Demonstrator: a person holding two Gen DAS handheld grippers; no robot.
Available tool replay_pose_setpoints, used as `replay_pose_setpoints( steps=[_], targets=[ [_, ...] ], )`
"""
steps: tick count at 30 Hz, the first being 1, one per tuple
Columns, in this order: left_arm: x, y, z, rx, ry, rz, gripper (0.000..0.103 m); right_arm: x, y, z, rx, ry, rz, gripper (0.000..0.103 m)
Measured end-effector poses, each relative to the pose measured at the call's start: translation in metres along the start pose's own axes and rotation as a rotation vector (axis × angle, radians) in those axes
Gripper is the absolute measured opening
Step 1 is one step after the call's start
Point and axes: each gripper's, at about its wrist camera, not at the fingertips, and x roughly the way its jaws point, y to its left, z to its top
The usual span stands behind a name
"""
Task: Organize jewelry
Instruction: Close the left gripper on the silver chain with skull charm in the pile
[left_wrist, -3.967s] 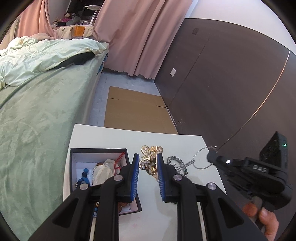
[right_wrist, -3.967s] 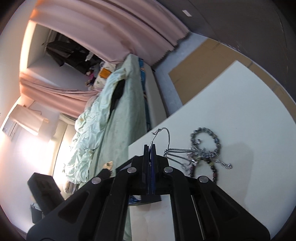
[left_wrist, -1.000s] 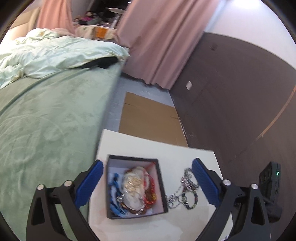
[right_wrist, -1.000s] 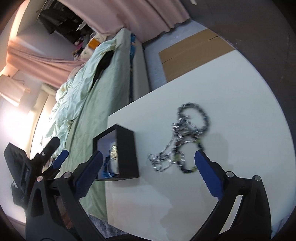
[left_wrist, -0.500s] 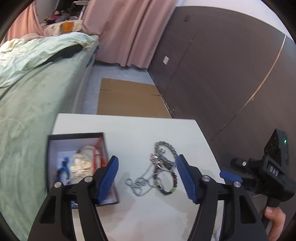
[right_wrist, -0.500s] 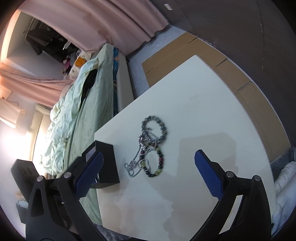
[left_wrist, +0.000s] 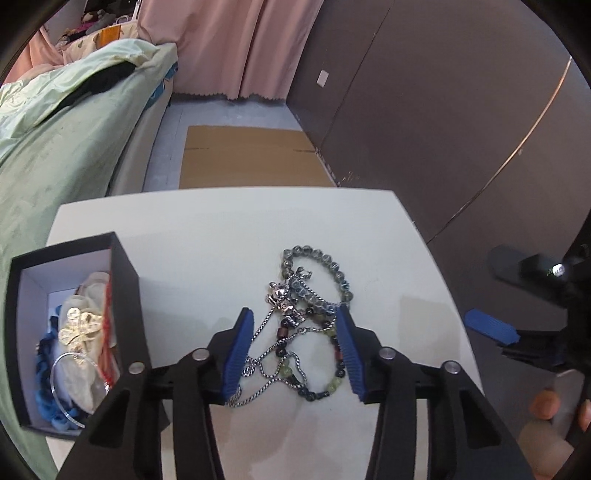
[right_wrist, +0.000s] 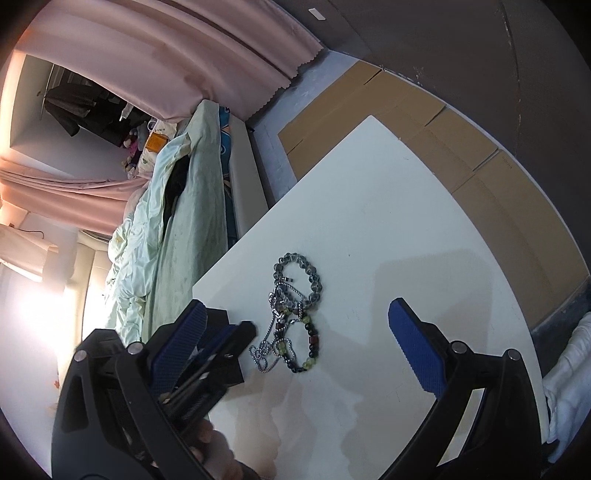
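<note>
A tangle of jewelry (left_wrist: 301, 325) lies on the white table (left_wrist: 221, 229): a grey bead bracelet, a dark and green bead bracelet and a silver chain. My left gripper (left_wrist: 293, 350) is open, its blue pads on either side of the tangle's near half, low over the table. A black box (left_wrist: 125, 280) at the left holds a gold butterfly brooch (left_wrist: 79, 326), a wire hoop and red and blue strings. My right gripper (right_wrist: 295, 343) is open and empty, wide around the same tangle (right_wrist: 293, 317) from farther back.
A bed with a green cover (left_wrist: 55, 147) runs along the table's left side. Flat cardboard (left_wrist: 251, 155) lies on the floor beyond the table. A dark wall panel (left_wrist: 443, 110) stands to the right. The right gripper's body (left_wrist: 535, 295) hangs over the table's right edge.
My left gripper has moved right from over the box and down to the tangle, its jaws narrowing around it. The right gripper stays open and has shifted slightly.
</note>
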Motion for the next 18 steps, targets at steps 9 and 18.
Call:
replay_pose_setpoints(
  steps=[9, 18],
  targets=[
    [0.035, 0.000, 0.003, 0.004, 0.048, 0.041, 0.035, 0.008, -0.006, 0.010, 0.024, 0.007, 0.004, 0.099],
    [0.045, -0.005, 0.002, 0.053, 0.035, 0.076, 0.016, 0.018, -0.004, 0.012, 0.012, 0.028, -0.006, 0.095]
  ],
)
